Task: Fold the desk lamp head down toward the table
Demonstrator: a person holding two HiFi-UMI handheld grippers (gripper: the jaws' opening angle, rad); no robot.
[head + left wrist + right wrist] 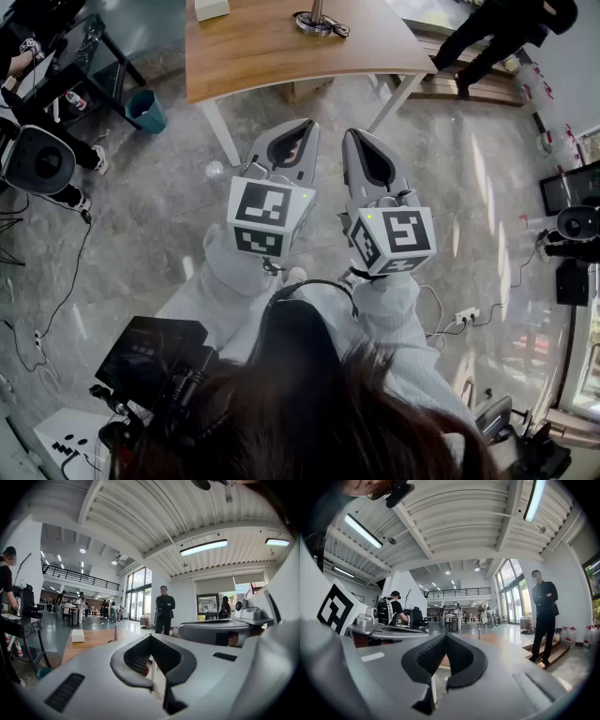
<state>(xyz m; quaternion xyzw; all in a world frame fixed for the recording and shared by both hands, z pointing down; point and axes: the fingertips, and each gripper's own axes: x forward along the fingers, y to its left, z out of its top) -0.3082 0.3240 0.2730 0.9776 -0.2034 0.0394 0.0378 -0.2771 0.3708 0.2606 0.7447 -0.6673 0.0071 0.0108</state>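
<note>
The desk lamp (317,21) stands on the far part of the wooden table (253,52). Only its round base, lower pole and coiled cable show in the head view; its head is out of frame. The lamp's thin pole (116,633) shows ahead in the left gripper view, and the same pole (480,631) in the right gripper view. My left gripper (307,124) and right gripper (353,134) are held side by side over the floor, short of the table's near edge. Both point level at the table, shut and empty. In their own views the left gripper (150,637) and right gripper (446,635) have jaws meeting.
A white box (211,8) lies on the table left of the lamp. A teal bin (146,111) and a black cart (80,80) stand at the left. A person in black (497,37) stands beyond the table's right corner. Cables and a power strip (466,315) lie on the floor.
</note>
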